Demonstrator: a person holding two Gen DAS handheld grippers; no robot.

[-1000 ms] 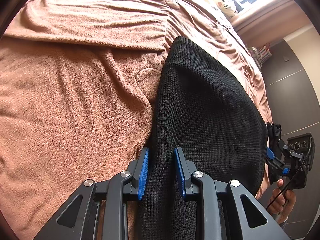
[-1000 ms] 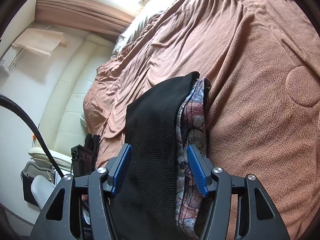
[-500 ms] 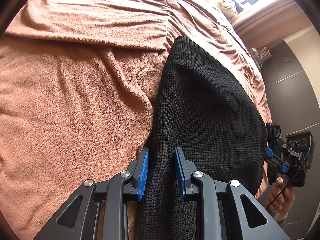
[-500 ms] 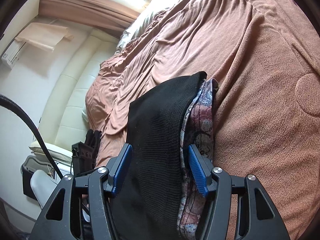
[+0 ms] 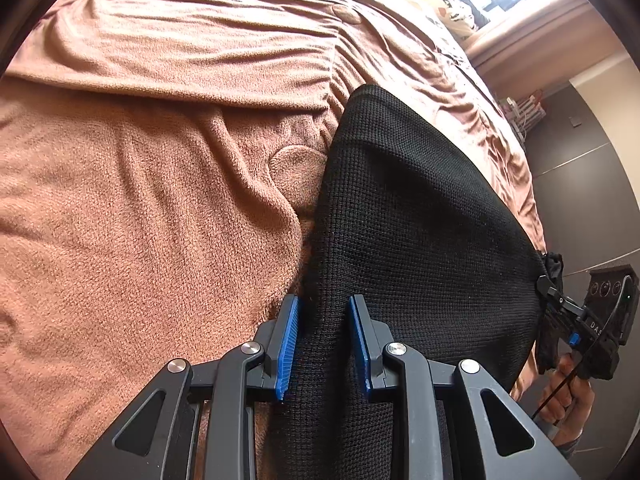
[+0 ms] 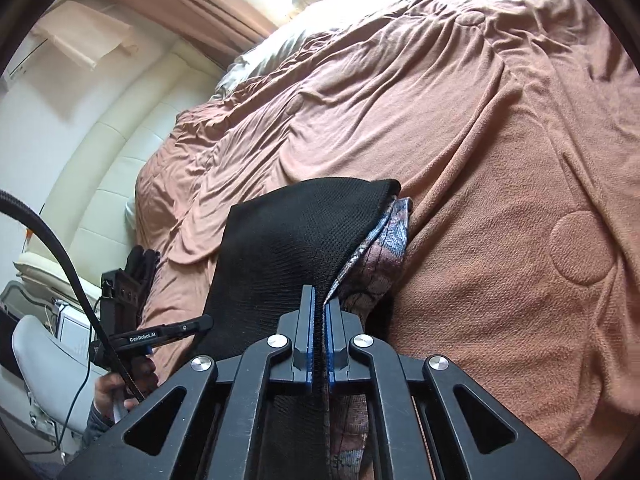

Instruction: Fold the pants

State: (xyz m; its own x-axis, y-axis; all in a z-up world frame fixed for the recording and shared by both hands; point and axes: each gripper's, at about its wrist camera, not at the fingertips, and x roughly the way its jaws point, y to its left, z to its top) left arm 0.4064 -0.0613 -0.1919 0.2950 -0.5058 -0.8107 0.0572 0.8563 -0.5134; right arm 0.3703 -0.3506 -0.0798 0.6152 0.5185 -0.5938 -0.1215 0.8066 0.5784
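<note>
**Both of your grippers are on the near edge of the pants**

Your right gripper [image 6: 319, 336] has just closed: its blue pads [image 6: 308, 340] are pinched tight on a thin fold of the black pants [image 6: 288, 248], with fabric squeezed between them. A patterned lining [image 6: 384, 248] shows just right of the black knit, on the far right side of the garment.

Your left gripper [image 5: 322, 346] has its jaws only partly apart, and the pants [image 5: 408, 216] run through the gap; the fabric fills it, so the pads look to be clamped on it.

The pants lie stretched over the brown blanket [image 5: 160, 200] on the bed, their far end reaching toward the rumpled folds. In the left wrist view, your right hand [image 5: 566, 392] shows at the far right edge.
</note>
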